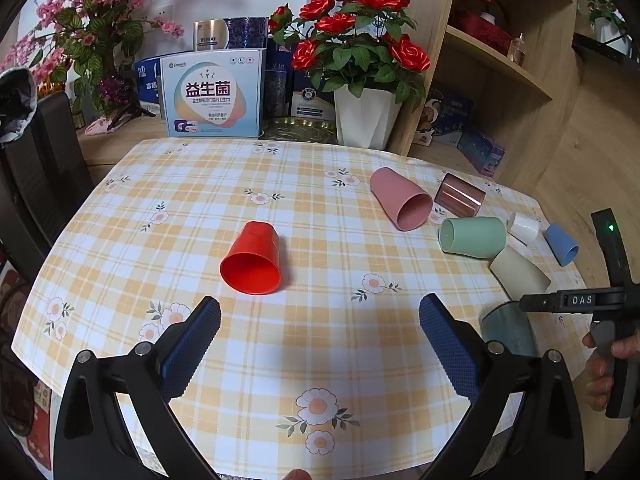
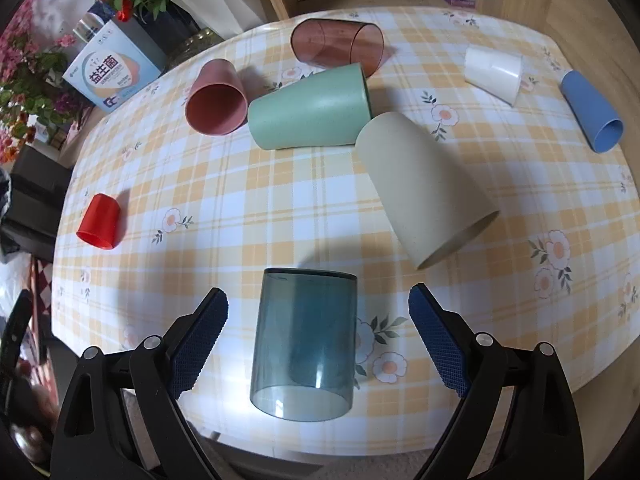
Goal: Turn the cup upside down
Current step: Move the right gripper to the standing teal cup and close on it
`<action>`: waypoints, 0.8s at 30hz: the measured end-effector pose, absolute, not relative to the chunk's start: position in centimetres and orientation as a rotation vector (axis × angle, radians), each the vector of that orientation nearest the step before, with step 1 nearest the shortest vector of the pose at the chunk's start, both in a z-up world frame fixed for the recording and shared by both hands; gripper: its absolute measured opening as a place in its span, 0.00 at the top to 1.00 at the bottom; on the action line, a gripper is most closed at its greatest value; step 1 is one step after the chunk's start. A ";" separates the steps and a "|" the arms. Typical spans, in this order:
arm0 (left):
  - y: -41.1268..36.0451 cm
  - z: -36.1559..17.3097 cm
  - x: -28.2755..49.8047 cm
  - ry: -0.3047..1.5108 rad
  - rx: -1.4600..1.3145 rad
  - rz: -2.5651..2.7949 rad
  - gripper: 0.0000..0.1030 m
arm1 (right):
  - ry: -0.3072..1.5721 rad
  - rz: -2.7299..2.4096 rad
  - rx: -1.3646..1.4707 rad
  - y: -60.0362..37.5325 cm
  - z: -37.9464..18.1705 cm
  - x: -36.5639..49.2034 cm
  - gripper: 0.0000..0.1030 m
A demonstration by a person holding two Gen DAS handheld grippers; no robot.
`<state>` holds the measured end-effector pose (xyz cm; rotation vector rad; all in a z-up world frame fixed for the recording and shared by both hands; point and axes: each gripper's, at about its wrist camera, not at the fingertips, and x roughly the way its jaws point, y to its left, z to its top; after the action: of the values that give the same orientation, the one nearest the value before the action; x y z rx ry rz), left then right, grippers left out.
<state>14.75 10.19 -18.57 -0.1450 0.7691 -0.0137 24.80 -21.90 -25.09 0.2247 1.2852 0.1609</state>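
Note:
A clear teal-blue cup (image 2: pixel 304 344) lies on its side on the checked tablecloth, mouth toward me, between the fingers of my open right gripper (image 2: pixel 318 308), which do not touch it. It also shows in the left wrist view (image 1: pixel 508 330). A red cup (image 1: pixel 251 259) lies on its side, mouth toward me, just beyond my open, empty left gripper (image 1: pixel 320 318); in the right wrist view it is at the far left (image 2: pixel 100 222).
Other cups lie on their sides: pink (image 2: pixel 216 98), green (image 2: pixel 310 110), beige (image 2: pixel 426 190), clear brown (image 2: pixel 336 46), white (image 2: pixel 494 74), blue (image 2: pixel 592 110). Flower pots (image 1: pixel 366 122), boxes (image 1: pixel 212 94) and a wooden shelf (image 1: pixel 500 60) stand behind the table. The table edge (image 2: pixel 360 440) is near.

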 end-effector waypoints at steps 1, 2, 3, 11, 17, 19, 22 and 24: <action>10.2 -18.7 14.8 0.774 -0.147 -0.017 0.06 | 1.295 0.160 0.238 -21.8 -25.2 25.0 0.14; 10.2 -18.9 14.8 0.779 -0.149 -0.020 0.06 | 1.302 0.161 0.249 -21.8 -25.3 25.2 0.14; 10.3 -19.0 14.8 0.783 -0.150 -0.021 0.06 | 1.314 0.165 0.268 -21.7 -25.4 25.4 0.14; 10.4 -19.8 14.7 0.803 -0.182 -0.039 0.06 | 1.423 0.132 0.236 -20.4 -26.9 26.8 0.27; 10.6 -20.4 14.7 0.824 -0.203 -0.041 0.06 | 1.465 0.109 0.225 -20.0 -28.5 27.5 0.30; 10.5 -20.6 14.7 0.827 -0.211 -0.046 0.06 | 1.474 0.103 0.230 -20.0 -29.0 27.6 0.30; 10.3 -20.9 14.6 0.832 -0.212 -0.050 0.06 | 1.486 0.099 0.227 -20.0 -29.6 27.6 0.30; 10.2 -21.0 14.7 0.839 -0.215 -0.056 0.06 | 1.497 0.101 0.241 -20.1 -30.0 27.5 0.30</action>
<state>14.66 10.19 -21.01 -0.2145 0.8389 -0.0563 27.54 -20.14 -29.99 0.2413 1.4966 0.1009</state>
